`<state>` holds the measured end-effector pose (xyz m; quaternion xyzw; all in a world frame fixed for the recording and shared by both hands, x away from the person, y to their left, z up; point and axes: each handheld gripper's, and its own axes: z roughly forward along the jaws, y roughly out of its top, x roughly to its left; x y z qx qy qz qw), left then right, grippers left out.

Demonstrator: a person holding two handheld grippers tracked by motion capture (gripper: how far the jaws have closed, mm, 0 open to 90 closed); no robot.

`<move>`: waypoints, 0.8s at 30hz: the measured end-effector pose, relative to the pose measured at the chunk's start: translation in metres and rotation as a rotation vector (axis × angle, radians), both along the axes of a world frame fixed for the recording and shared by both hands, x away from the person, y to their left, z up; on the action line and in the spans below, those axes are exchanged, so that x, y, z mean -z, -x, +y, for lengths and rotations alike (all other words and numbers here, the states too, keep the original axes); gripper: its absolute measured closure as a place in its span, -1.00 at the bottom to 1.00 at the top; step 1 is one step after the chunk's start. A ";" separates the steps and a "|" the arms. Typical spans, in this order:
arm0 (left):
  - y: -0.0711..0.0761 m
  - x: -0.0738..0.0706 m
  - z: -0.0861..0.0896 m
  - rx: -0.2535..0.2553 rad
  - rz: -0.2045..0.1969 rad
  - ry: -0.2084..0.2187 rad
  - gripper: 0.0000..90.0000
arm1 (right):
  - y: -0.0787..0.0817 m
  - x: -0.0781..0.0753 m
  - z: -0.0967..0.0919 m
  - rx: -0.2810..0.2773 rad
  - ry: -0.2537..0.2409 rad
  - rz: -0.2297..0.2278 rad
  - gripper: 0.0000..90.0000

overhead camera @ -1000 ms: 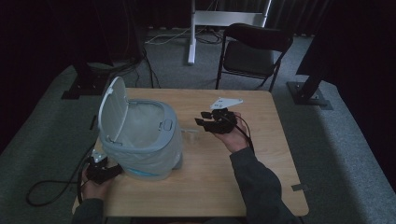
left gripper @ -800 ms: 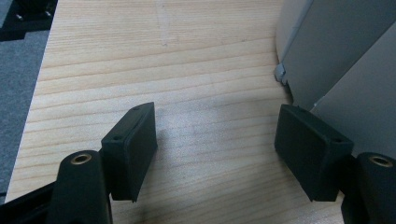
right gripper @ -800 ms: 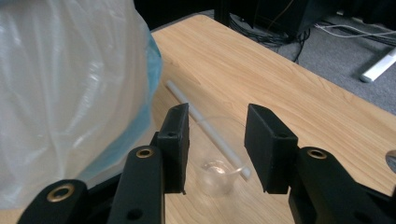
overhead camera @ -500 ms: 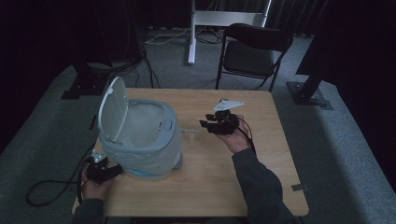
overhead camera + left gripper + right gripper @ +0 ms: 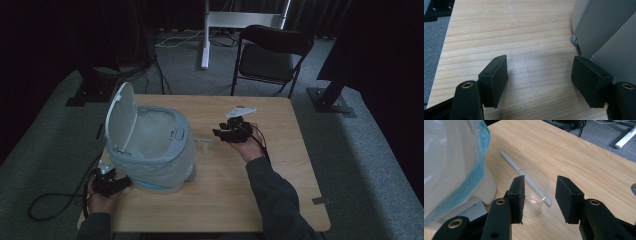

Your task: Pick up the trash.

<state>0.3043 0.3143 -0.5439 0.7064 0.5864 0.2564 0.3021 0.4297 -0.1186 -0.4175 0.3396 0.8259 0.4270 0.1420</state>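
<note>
Since a second ago, my right tongs [image 5: 218,134] have sunk toward the bench [image 5: 260,200] and drawn in on the clear plastic cup [image 5: 531,192]. That cup stands upright on the bench just beside the foot of the bin [image 5: 155,150], with a white straw [image 5: 524,176] lying on the wood behind it. Seen through the right gripper view, my right tongs are released, their jaws part-spread and gripping nothing, one jaw in front of the cup's near wall. The bin carries a pale liner bag [image 5: 454,162] with a blue edge, and its lid [image 5: 120,120] stands raised. My left tongs [image 5: 539,75] rest spread and empty, low at the bin's side. I can read no writing anywhere.
</note>
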 end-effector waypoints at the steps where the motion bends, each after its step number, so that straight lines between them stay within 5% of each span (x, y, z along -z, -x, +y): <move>1: 0.000 0.000 0.000 0.000 0.000 0.000 -0.33 | -0.001 0.001 0.001 0.000 0.000 0.004 0.30; 24: -0.002 0.000 0.001 0.008 0.005 -0.007 -0.33 | -0.024 0.030 0.014 0.035 0.000 0.099 0.31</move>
